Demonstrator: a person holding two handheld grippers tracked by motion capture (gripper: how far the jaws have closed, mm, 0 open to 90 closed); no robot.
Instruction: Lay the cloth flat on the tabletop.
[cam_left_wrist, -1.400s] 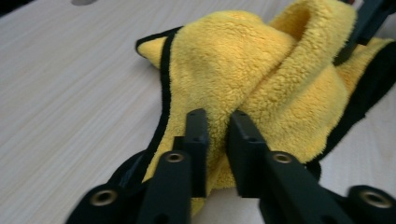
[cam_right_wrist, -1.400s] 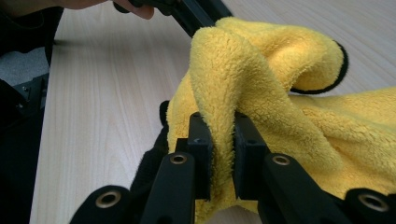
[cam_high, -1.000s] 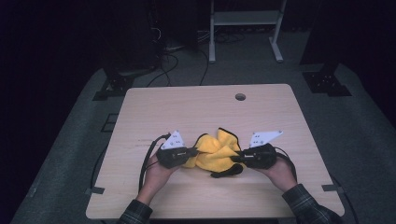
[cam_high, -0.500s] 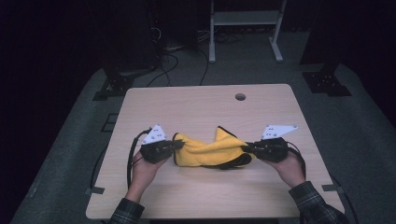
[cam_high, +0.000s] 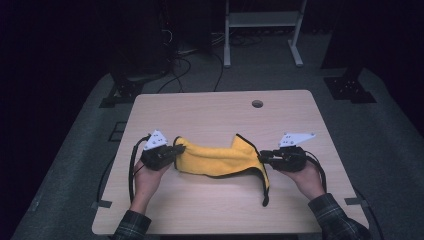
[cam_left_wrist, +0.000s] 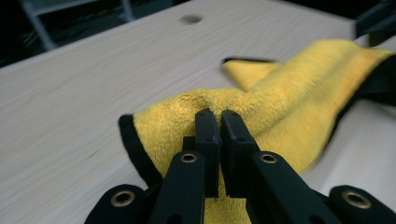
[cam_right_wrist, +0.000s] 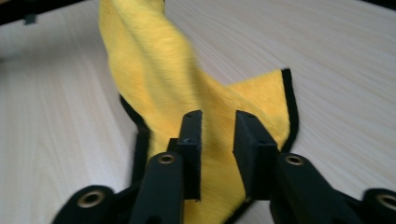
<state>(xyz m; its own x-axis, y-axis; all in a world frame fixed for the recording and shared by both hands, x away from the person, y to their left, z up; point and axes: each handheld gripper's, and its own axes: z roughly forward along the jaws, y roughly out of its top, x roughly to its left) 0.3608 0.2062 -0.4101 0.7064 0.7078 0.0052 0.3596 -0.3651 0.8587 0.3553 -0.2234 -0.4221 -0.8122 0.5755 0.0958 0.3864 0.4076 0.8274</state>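
Note:
A yellow cloth (cam_high: 215, 159) with a black hem hangs stretched between my two grippers over the near half of the wooden table (cam_high: 210, 110). My left gripper (cam_high: 175, 152) is shut on the cloth's left end; in the left gripper view its jaws (cam_left_wrist: 219, 116) pinch the fleecy cloth (cam_left_wrist: 280, 102) close to the hem. My right gripper (cam_high: 261, 156) holds the right end, and its jaws (cam_right_wrist: 218, 119) stand a little apart with a thick fold of cloth (cam_right_wrist: 154, 60) between them. One corner (cam_high: 265, 197) trails down toward the table's front.
A round cable hole (cam_high: 257, 103) sits near the table's far edge. Beyond the table stand a white metal frame (cam_high: 260, 20) and dark equipment, with cables (cam_high: 185, 60) on the grey floor. A hand grips each gripper from the near edge.
The grippers have moved apart, left going left and right going right. The cloth was bunched in a heap between them and is now pulled out into a long band.

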